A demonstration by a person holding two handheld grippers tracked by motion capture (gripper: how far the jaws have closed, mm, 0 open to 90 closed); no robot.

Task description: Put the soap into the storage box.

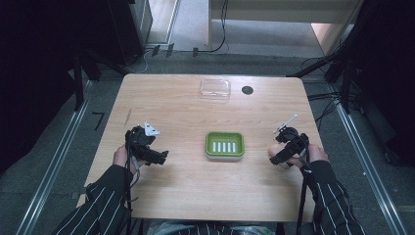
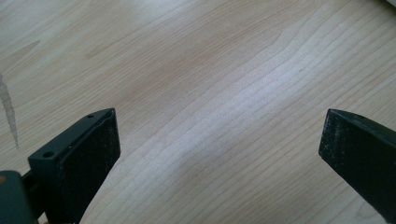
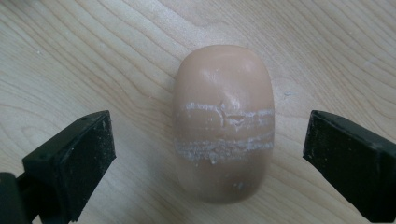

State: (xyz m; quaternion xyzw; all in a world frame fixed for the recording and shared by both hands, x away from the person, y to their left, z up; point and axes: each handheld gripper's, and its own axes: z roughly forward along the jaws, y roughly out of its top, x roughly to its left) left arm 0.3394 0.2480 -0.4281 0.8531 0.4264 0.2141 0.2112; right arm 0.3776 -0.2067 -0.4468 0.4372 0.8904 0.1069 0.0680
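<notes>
Right gripper (image 3: 208, 144) jaws spread, straddling soap bar (image 3: 223, 122); bar's long axis runs 12-to-6 between them, flanks facing pads. Green dish (image 1: 224, 145) at 9 o'clock. Left gripper (image 2: 219, 154) spread, empty.

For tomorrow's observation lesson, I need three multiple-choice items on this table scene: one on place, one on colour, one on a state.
1. Where does the soap lie?
A. in the dish
B. on the table between the right gripper's jaws
C. in the clear lid

2. What colour is the dish?
A. green
B. blue
C. red

3. How is the left gripper?
A. shut on soap
B. shut, holding nothing
C. open, holding nothing

Answers: 1 B, bare wood lies under the soap, a jaw on each side; 2 A, green rim in the high view; 3 C, jaws wide apart over bare wood.
</notes>
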